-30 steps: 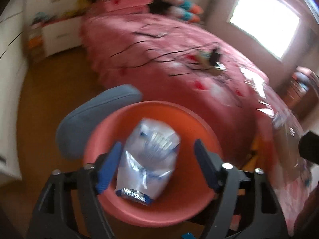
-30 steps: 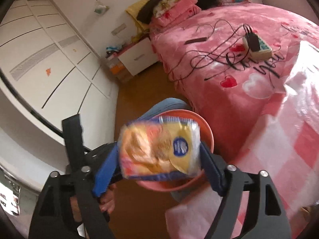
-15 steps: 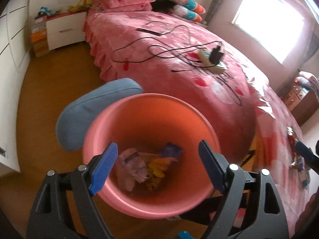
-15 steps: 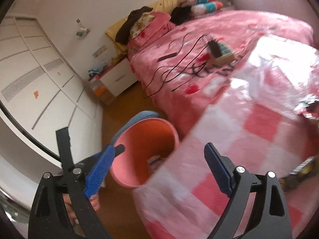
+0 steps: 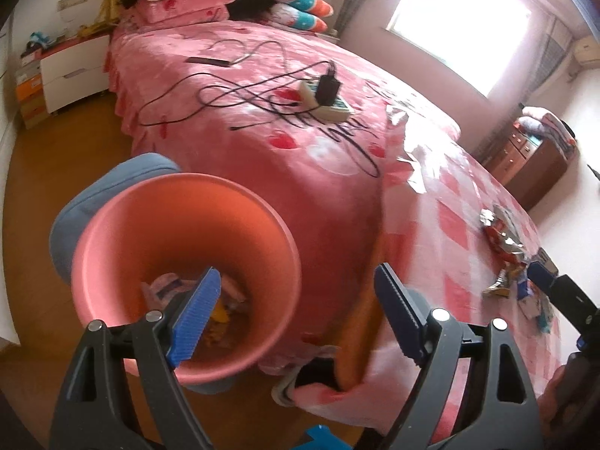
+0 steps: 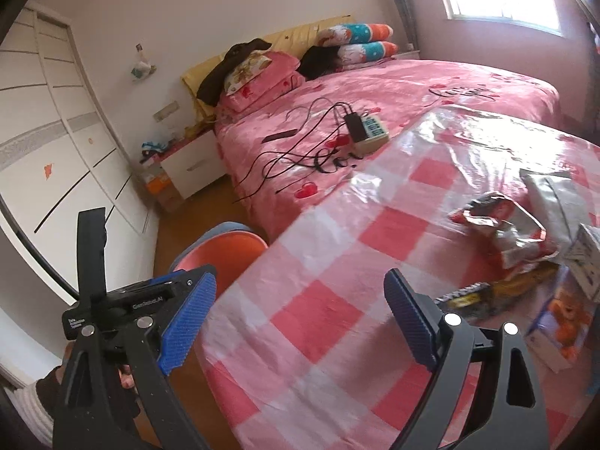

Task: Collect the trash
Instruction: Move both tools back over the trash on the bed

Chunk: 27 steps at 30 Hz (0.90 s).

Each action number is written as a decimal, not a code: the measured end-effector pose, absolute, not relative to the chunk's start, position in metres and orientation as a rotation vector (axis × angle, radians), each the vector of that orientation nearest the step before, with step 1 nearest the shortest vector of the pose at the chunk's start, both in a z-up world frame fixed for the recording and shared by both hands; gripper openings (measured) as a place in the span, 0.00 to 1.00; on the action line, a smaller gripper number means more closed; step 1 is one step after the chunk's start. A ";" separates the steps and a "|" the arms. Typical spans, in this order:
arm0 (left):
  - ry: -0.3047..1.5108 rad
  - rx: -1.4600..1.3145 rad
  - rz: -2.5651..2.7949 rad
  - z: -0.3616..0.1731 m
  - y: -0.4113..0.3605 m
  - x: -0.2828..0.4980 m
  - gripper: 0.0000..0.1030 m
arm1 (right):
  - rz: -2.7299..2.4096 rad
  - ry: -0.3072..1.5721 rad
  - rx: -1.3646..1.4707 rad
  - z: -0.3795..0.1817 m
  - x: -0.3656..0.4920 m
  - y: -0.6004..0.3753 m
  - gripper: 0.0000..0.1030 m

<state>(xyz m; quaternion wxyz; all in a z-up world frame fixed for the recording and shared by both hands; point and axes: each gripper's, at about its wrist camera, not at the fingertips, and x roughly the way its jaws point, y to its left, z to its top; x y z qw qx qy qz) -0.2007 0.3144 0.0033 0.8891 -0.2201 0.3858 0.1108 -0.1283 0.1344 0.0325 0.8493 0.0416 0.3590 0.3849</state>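
A pink bin [image 5: 180, 217] stands on the floor beside the table, with several wrappers [image 5: 225, 292] in its bottom. My left gripper [image 5: 296, 300] is open and empty, above the bin's right rim. My right gripper [image 6: 300, 307] is open and empty over the checked tablecloth [image 6: 330, 262]. A red and silver wrapper [image 6: 502, 225], a yellow and black packet [image 6: 476, 296] and a small carton [image 6: 558, 322] lie on the table to its right. The bin also shows in the right wrist view [image 6: 228, 251], partly hidden by the table edge.
A bed with a pink cover [image 5: 262, 120] holds black cables and a power strip [image 6: 367, 131]. A blue cushion [image 5: 123, 176] sits behind the bin. A white nightstand [image 5: 71, 71] and a wooden dresser [image 5: 532, 161] stand by the walls.
My left gripper let a clear bag fall into the bin, then swung right. My right gripper dropped its yellow snack packet and moved right over the table.
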 end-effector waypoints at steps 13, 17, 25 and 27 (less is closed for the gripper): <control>0.820 -0.384 0.128 0.021 0.248 -0.175 0.83 | 0.749 0.726 0.133 0.036 -0.122 0.087 0.87; 0.815 -0.353 0.094 0.028 0.229 -0.170 0.83 | 0.733 0.715 0.147 0.038 -0.123 0.075 0.87; 0.818 -0.294 0.042 0.034 0.196 -0.161 0.83 | 0.698 0.689 0.175 0.041 -0.121 0.044 0.87; 0.820 -0.277 0.031 0.035 0.188 -0.159 0.83 | 0.686 0.685 0.195 0.041 -0.119 0.033 0.87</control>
